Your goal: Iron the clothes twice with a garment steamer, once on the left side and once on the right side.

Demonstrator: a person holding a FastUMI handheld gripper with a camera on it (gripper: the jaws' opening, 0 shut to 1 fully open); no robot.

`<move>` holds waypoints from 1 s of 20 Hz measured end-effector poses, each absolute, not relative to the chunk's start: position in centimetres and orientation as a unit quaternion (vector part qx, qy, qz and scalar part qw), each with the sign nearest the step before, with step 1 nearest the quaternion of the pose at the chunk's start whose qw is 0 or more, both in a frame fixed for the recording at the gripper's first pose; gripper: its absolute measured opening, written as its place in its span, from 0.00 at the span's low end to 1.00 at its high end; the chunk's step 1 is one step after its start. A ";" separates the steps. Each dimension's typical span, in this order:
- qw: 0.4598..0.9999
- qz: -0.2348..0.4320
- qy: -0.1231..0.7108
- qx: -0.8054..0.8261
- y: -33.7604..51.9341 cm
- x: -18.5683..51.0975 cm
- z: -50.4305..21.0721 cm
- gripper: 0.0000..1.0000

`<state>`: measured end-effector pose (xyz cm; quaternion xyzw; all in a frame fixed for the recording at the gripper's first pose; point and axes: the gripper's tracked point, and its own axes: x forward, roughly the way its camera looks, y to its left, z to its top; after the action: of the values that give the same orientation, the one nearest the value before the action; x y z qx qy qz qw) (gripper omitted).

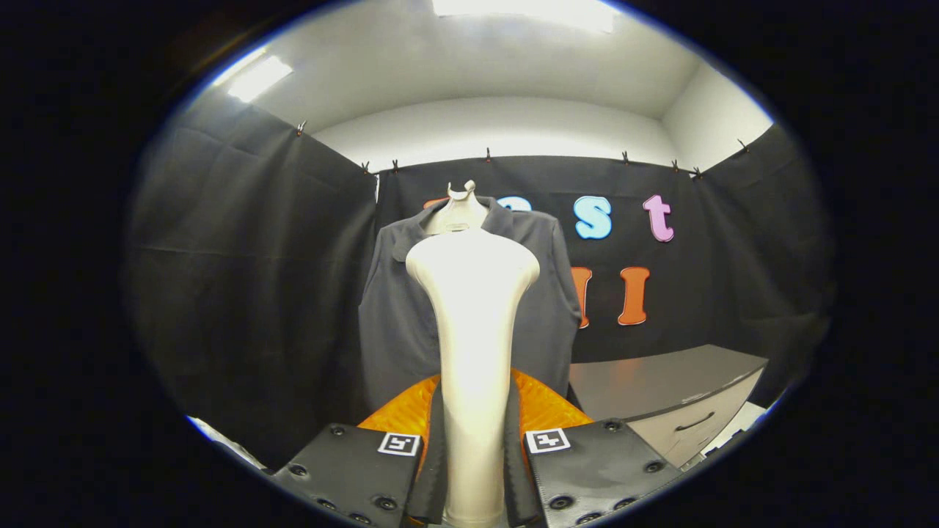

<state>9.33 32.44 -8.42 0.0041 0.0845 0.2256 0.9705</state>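
Observation:
My gripper (474, 469) is shut on the handle of a cream garment steamer (473, 308), which stands upright between the fingers (433, 455) with its wide head pointing up. Beyond the steamer, a dark grey collared shirt (546, 308) hangs on a pale hanger (461, 209) against the black back wall. The steamer head sits in front of the middle of the shirt and hides it; how far the head is from the cloth I cannot tell.
A grey cabinet (660, 381) with a drawer handle stands to the right of the shirt, lower down. Black cloth walls close in the booth on the left, back and right.

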 end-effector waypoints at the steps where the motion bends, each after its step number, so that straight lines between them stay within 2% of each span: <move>1: 0.972 0.221 0.080 0.002 31.8 9.1 -8.1 0.38; 10: 0.976 0.205 0.064 0.026 24.8 6.7 -5.1 0.39; 20: 0.982 0.180 0.057 0.018 19.0 6.6 -5.2 0.39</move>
<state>6.57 18.99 -5.23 0.0175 0.0572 0.1803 0.9818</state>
